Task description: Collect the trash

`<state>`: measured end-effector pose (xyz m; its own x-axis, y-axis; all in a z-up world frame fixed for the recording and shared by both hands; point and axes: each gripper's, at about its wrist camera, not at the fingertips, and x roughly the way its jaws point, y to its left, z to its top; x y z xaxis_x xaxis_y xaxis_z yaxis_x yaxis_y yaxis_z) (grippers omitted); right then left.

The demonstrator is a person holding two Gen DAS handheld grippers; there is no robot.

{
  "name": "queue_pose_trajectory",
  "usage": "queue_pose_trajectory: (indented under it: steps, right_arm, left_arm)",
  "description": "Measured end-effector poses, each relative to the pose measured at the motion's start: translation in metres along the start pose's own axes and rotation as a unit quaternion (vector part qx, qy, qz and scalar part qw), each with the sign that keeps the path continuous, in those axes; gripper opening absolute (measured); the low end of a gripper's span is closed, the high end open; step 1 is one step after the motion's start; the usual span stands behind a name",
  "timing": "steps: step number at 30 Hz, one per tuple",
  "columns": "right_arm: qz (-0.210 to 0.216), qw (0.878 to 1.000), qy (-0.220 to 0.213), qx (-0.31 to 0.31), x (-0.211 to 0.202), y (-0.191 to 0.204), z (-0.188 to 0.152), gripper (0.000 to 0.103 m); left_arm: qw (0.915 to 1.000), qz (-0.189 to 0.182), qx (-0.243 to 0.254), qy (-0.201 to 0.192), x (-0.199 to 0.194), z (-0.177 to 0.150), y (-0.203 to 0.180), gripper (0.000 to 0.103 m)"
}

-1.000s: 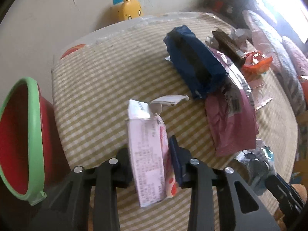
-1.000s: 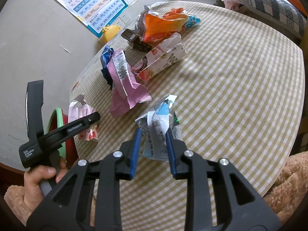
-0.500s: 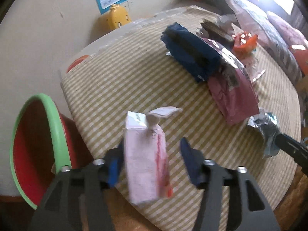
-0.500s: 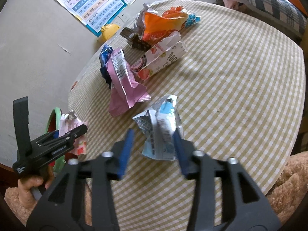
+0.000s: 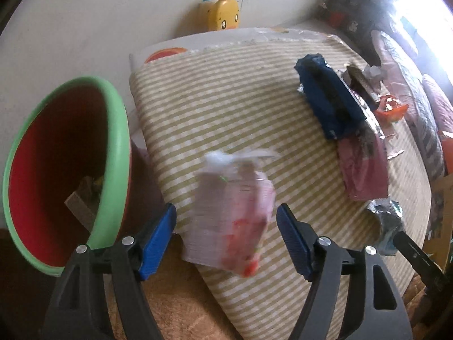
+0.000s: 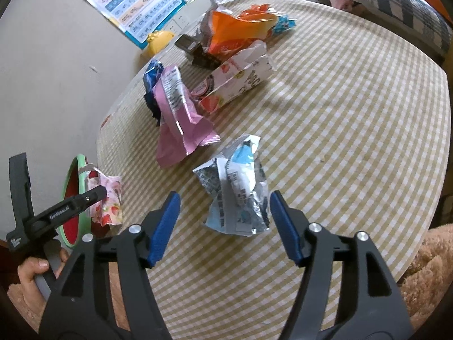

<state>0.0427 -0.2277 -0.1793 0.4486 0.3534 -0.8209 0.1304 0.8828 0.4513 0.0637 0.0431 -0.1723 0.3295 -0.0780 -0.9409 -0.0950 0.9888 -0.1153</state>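
Note:
My left gripper (image 5: 225, 209) hangs over the table's edge beside the red bin with a green rim (image 5: 113, 130), and its jaws are opening. A pink strawberry-print carton (image 5: 235, 215) is blurred between the blue pads, touching neither. In the right wrist view that carton (image 6: 109, 198) sits by the bin's rim (image 6: 72, 164). My right gripper (image 6: 224, 198) is low over the table, jaws opening, with a crumpled silver and blue wrapper (image 6: 237, 187) lying on the cloth between the pads, clear of both.
The round table has a checked cloth (image 6: 354, 113). On it lie a pink wrapper (image 6: 178, 113), a dark blue wrapper (image 5: 328, 102), a strawberry carton (image 6: 235, 82) and an orange wrapper (image 6: 235, 28). A hand (image 6: 34, 266) holds the left gripper. Brown fleece lies below the table's edge.
Both pairs of jaws have spread. The left gripper carried the pink carton toward the bin and let go of it. The right let go of the silver wrapper, which stays on the cloth.

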Motion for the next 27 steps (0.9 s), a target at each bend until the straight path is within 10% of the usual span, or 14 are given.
queue_pose_trajectory:
  steps: [9, 17, 27]
  right_arm:
    - [-0.011, 1.000, 0.002, -0.006, 0.005, 0.002, 0.001, 0.061]
    - [-0.008, 1.000, 0.007, -0.017, 0.011, 0.007, 0.002, 0.022]
    - [-0.006, 1.000, -0.011, -0.022, 0.000, 0.009, 0.003, 0.015]
  left_arm:
    - [0.9986, 0.033, 0.041, 0.011, 0.019, -0.009, -0.014, 0.059]
    - [0.9985, 0.022, 0.051, -0.007, 0.008, -0.013, -0.016, 0.046]
    - [0.9944, 0.007, 0.069, -0.080, -0.039, -0.006, -0.034, 0.046]
